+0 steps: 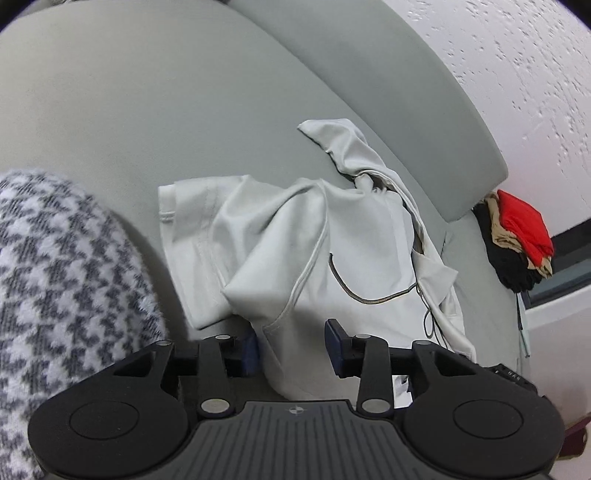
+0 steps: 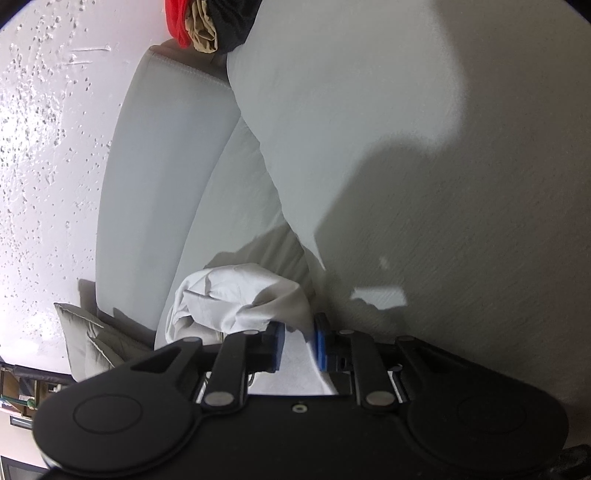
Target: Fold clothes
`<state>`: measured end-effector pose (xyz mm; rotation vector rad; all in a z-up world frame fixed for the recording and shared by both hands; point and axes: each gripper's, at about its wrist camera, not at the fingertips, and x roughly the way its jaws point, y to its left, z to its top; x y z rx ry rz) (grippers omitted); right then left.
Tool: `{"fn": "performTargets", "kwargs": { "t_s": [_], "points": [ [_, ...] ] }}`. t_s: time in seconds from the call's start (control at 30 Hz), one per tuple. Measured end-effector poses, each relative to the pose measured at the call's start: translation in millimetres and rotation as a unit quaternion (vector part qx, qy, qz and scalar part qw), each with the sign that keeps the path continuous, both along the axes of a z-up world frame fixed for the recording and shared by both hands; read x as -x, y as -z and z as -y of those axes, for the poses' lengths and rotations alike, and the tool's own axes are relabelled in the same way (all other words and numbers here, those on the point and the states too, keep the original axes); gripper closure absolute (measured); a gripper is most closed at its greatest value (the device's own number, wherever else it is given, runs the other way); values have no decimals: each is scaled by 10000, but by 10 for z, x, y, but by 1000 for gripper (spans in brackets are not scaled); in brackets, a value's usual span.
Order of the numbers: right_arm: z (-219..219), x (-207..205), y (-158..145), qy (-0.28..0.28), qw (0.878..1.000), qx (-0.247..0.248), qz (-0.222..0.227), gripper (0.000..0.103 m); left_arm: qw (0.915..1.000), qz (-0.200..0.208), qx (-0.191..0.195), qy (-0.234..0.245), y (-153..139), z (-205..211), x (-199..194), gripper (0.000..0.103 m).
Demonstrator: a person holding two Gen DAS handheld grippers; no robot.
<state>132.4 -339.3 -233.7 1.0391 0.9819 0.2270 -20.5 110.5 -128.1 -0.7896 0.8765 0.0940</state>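
Observation:
A crumpled white garment (image 1: pixel 332 243) with dark piping and a thin cord lies on a grey sofa seat (image 1: pixel 147 110). My left gripper (image 1: pixel 291 345) is open, and a fold of the garment lies between its blue pads (image 1: pixel 334 343). In the right wrist view the same white garment (image 2: pixel 236 299) is bunched in front of my right gripper (image 2: pixel 297 343). Its blue pads (image 2: pixel 319 347) stand a narrow gap apart with white cloth between them, so it is shut on the garment.
A houndstooth grey-and-white cushion (image 1: pixel 62 295) sits at the left. A pile of red, tan and black clothes (image 1: pixel 517 240) lies by the sofa's end, also in the right wrist view (image 2: pixel 207 22). The grey backrest (image 1: pixel 388 92) and a textured white wall (image 1: pixel 535 74) stand behind.

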Motion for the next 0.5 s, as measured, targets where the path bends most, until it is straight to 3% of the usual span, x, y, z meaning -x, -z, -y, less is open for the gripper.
{"fn": "performTargets", "kwargs": {
  "t_s": [0.13, 0.2, 0.23, 0.33, 0.5],
  "points": [
    [7, 9, 27, 154, 9999, 29, -36, 87, 9999, 53, -64, -59, 38, -10, -130, 73],
    [-6, 21, 17, 228, 9996, 156, -44, 96, 9999, -11, -113, -88, 37, -4, -195, 101],
    [-12, 27, 12, 264, 9994, 219, -49, 101, 9999, -62, -139, -80, 20, -4, -207, 100],
    [-88, 94, -130, 215, 9975, 662, 93, 101, 9990, 8, -430, 119, -179, 16, -203, 101],
    [-259, 26, -862, 160, 9980, -150, 595, 101, 9918, 846, -865, 419, -1018, -26, -369, 101]
  ]
}}
